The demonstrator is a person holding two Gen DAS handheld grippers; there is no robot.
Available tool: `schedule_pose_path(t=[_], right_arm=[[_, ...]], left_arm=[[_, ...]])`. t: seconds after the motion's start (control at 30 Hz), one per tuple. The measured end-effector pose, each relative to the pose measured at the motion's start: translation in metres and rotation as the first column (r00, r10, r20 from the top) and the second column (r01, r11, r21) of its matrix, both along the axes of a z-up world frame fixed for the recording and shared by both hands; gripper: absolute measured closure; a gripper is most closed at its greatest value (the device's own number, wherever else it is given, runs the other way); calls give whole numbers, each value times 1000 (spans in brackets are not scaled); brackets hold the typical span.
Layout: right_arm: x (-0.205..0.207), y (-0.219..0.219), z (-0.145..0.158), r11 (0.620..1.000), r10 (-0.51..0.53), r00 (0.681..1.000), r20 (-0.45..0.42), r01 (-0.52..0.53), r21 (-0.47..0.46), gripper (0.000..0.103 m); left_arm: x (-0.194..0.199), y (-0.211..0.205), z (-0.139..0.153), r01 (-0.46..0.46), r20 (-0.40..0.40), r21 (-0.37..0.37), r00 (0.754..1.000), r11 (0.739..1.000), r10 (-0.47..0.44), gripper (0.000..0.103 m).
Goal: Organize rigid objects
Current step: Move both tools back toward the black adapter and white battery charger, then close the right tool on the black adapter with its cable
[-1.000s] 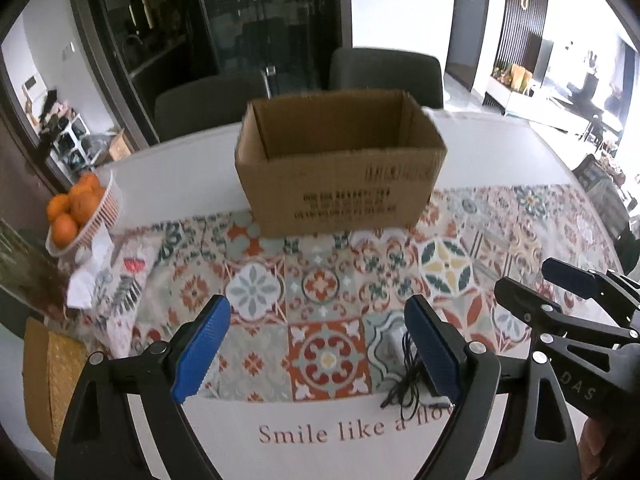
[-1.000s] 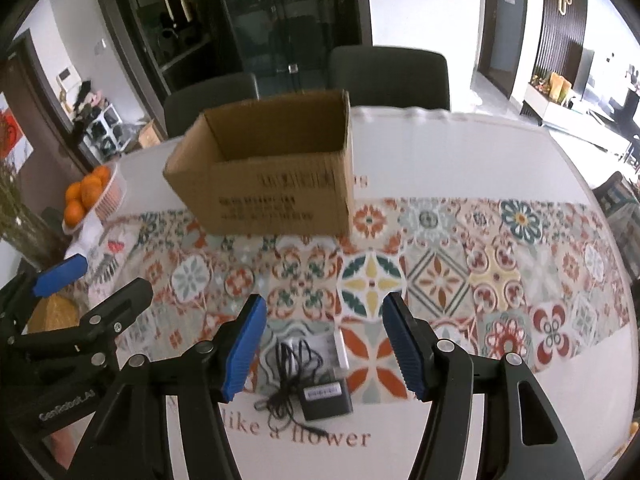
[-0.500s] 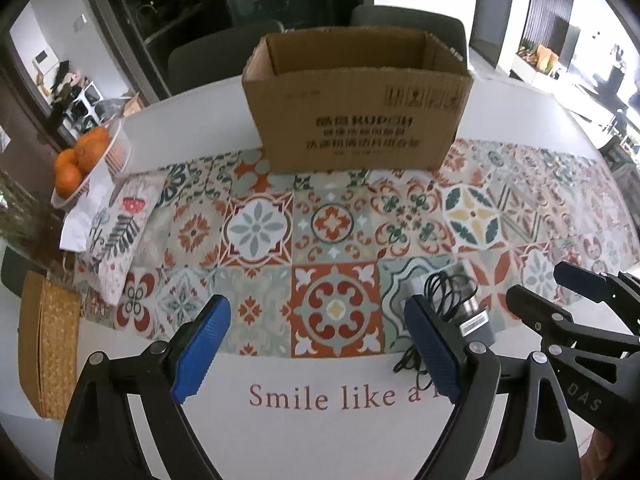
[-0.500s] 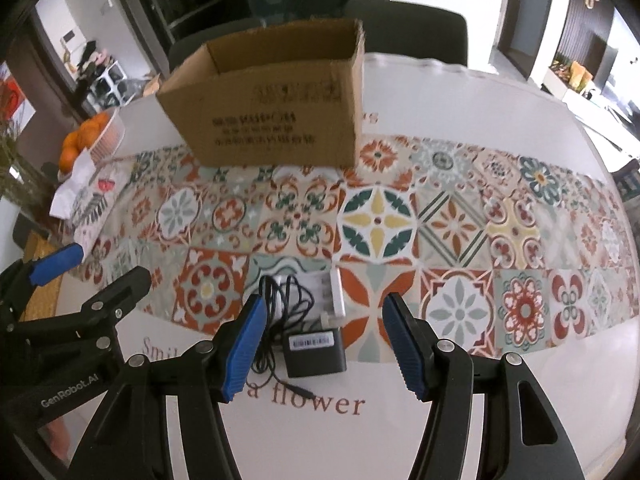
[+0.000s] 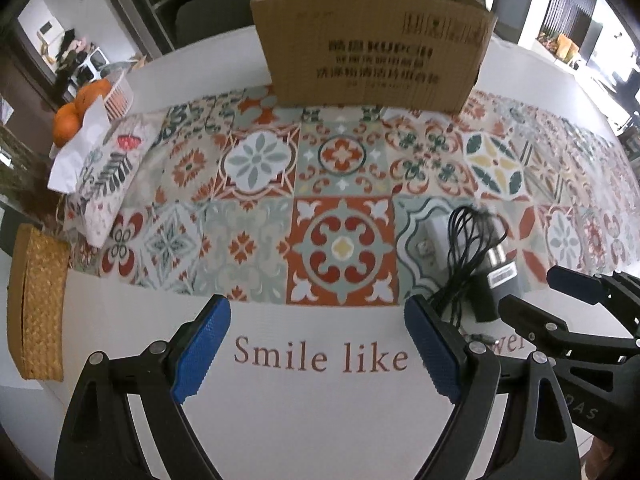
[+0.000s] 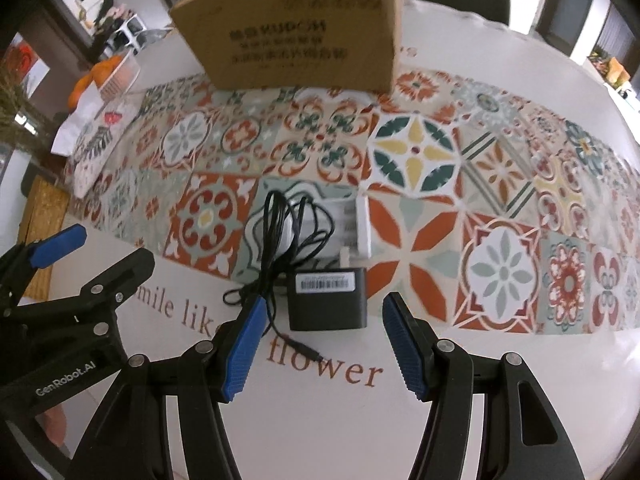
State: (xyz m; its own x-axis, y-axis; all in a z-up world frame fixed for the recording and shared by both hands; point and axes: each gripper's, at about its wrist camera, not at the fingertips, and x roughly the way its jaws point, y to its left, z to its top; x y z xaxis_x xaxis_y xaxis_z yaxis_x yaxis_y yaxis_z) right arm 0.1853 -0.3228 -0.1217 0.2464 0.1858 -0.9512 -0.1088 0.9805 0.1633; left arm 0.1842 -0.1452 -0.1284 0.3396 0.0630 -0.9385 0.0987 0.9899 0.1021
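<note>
Right claw (image 6: pixel 324 344), open and empty, should straddle the black plastic power adapter (image 6: pixel 327 298) squarely near the tabletop's front edge, avoiding its cord.

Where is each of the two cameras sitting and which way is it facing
Left wrist: on the left tongs, aimed steeply down at the tablecloth; its own blue fingers show, open and empty, with the right tongs at the edge.
Right wrist: on the right tongs, aimed down over the black adapter; the left tongs show alongside.
Both share the adapter, its cable and the cardboard box.
</note>
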Motion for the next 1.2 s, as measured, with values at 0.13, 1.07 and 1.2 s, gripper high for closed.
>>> schedule_pose_path(t=[0.13, 1.07, 1.2], right_arm=[[1, 4, -12, 999, 33, 999, -28, -33, 14, 42], [7, -2, -45, 999, -9, 999, -47, 10, 32, 48], [-2, -11, -29, 998, -51, 999, -8, 51, 22, 48]], left_arm=[[-1, 1, -11, -7, -24, 9, 1000, 1000, 7, 14], [4, -6, -35, 8, -100, -18, 995, 1000, -10, 14], [5, -16, -23, 36, -80, -35, 996, 999, -39, 14]])
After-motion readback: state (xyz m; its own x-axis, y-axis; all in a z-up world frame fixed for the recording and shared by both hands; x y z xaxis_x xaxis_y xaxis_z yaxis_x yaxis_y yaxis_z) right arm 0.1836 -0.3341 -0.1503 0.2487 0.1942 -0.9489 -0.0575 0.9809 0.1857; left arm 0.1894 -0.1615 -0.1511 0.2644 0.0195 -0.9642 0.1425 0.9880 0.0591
